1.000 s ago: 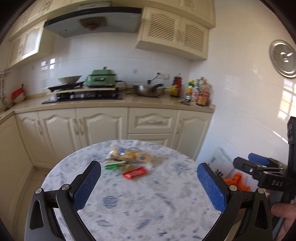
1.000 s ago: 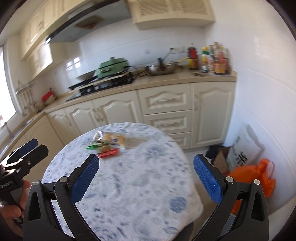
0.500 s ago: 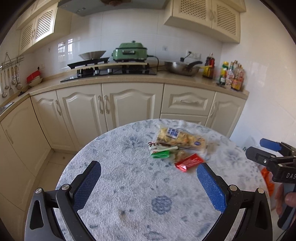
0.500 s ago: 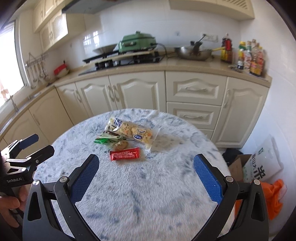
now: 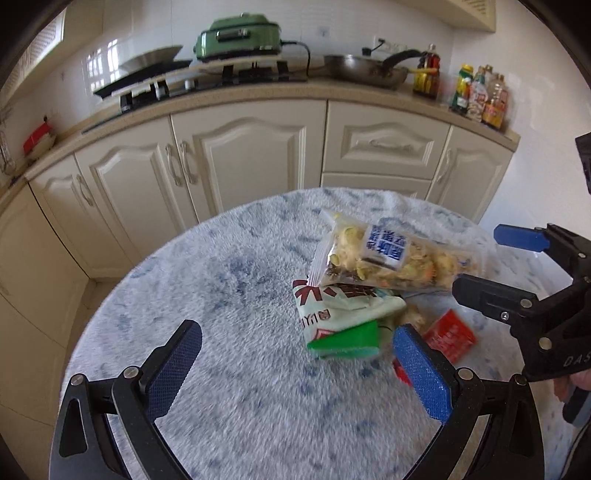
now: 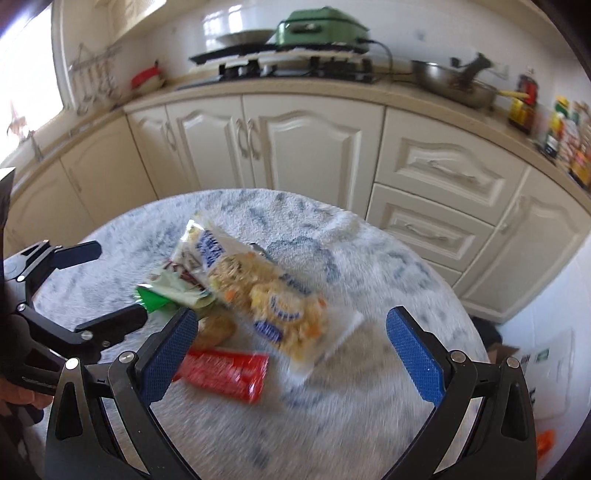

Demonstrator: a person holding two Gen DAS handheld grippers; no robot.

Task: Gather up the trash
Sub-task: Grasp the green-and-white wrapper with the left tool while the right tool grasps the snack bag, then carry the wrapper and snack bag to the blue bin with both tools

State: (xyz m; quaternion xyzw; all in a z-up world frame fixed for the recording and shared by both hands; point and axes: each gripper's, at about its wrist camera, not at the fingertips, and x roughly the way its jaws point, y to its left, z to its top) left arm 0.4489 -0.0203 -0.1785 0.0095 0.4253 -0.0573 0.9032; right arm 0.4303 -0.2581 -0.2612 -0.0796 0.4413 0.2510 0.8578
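Approach step: left claw (image 5: 295, 369) and right claw (image 6: 291, 354) both wide open, empty, over wrapper pile (image 5: 369, 291) on table (image 5: 221, 295); next: close on 1 wrapper

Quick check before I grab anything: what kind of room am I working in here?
A home kitchen, most likely: a gas hob with a green electric pot on the counter, cream cabinets below, and condiment bottles by the wall.
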